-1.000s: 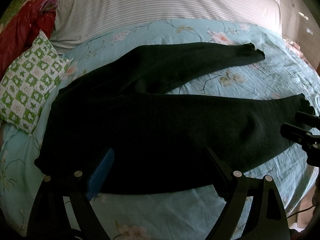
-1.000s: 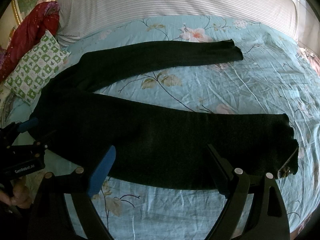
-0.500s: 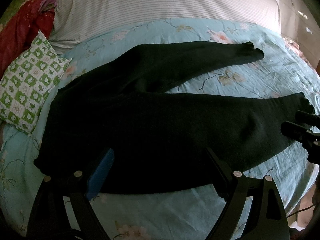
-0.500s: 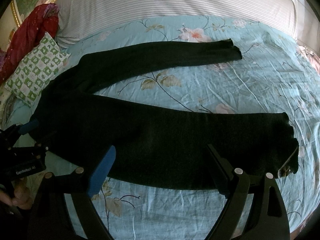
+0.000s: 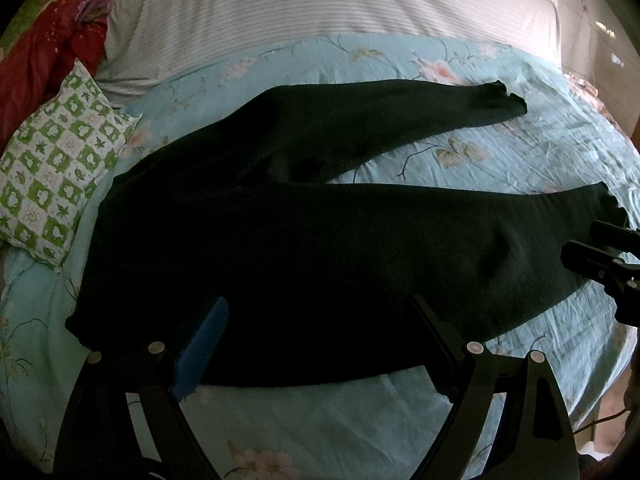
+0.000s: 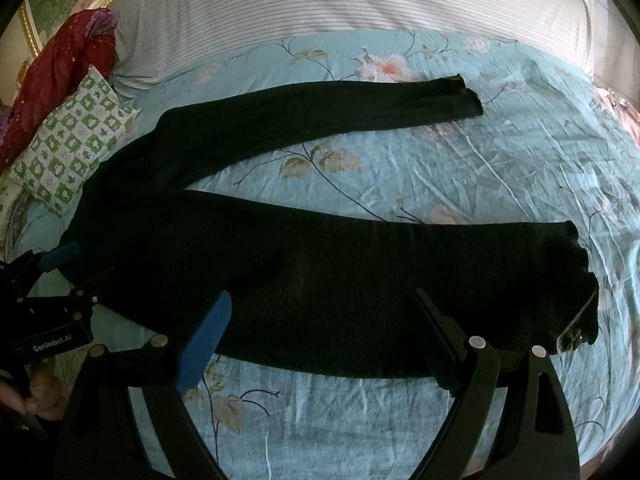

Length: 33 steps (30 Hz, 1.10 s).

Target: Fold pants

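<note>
Barely changed: both tongs (image 5: 320, 344) (image 6: 324, 340) still hover, spread, above pants (image 5: 320, 248).

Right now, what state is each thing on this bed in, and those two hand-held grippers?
Pants: unfolded, flat, legs spread apart.
Green checked pillow: lying beside the waistband.
Red cloth: bunched up.
Left hand-held gripper: open, holding nothing.
Right hand-held gripper: open, holding nothing.

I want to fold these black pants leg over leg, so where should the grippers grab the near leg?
Grip the pants along the near leg's front edge: right gripper at the cuff, left gripper at the waist. Come from the bed's near side; that edge lies flat, facing both open grippers.
</note>
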{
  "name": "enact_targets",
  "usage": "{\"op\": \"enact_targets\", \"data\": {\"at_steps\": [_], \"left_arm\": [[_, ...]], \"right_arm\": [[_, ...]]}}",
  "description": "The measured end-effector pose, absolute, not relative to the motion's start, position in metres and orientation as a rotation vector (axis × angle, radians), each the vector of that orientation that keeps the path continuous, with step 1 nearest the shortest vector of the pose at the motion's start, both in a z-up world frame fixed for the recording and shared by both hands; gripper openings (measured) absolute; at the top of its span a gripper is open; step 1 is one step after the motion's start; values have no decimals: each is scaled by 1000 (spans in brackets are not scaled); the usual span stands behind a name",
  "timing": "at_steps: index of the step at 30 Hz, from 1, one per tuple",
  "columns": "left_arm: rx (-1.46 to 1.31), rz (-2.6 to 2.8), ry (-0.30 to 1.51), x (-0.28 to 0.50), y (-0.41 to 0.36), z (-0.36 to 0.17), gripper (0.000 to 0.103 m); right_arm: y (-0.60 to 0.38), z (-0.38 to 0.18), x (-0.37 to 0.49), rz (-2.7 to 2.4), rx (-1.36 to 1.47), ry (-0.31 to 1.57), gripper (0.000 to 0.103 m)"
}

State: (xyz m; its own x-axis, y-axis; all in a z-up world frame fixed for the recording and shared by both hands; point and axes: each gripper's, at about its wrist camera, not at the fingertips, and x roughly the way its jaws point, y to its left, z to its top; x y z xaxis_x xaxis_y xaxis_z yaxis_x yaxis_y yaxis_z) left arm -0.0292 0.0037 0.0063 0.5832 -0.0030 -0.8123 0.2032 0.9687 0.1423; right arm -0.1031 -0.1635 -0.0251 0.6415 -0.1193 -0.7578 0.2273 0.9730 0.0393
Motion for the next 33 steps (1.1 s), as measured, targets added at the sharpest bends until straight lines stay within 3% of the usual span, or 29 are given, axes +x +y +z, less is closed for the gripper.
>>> {"op": "enact_targets", "data": {"at_steps": [14, 33], "left_arm": [[216, -122, 975, -18, 1, 7, 90], [295, -160, 1008, 96, -49, 34, 90]], "right_arm": [[-177, -21, -101, -172, 212, 879, 89], [-277, 23, -29, -125, 273, 893, 89]]}}
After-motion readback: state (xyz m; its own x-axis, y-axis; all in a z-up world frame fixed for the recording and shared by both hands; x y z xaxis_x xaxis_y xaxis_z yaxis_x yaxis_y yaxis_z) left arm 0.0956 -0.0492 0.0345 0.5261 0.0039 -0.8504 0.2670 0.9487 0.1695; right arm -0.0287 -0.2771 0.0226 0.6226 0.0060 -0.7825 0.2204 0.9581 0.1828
